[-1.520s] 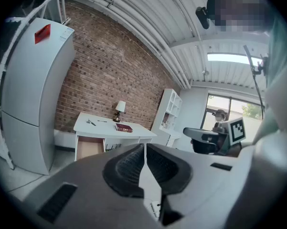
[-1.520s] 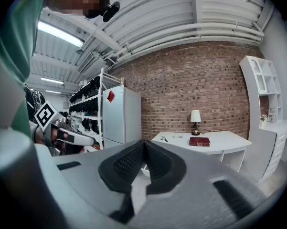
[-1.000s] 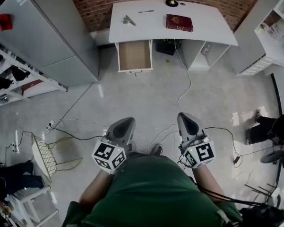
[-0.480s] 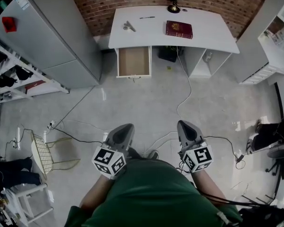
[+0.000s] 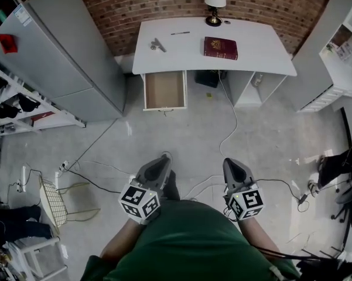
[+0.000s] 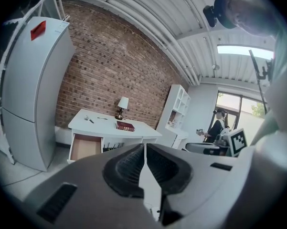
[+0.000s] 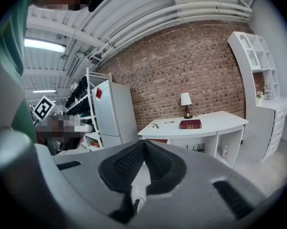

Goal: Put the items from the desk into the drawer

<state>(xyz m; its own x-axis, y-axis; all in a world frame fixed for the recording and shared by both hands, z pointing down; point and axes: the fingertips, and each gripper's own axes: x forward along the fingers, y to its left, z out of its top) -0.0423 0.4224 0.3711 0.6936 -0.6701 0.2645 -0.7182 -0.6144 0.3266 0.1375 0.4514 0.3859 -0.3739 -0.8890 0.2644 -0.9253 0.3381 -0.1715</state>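
Brick-walled room, grey floor below. Left gripper and right gripper side by side, jaws together, nothing between them, pointing at desk well ahead. Book nearer right gripper's line, long axis crosswise. Pen, small metal item and open drawer nearer left's.

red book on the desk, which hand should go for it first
Right, probably. The red book sits roughly straight ahead of the right tongs; the left tongs line up with the open drawer instead. Both are shut, empty and far off.
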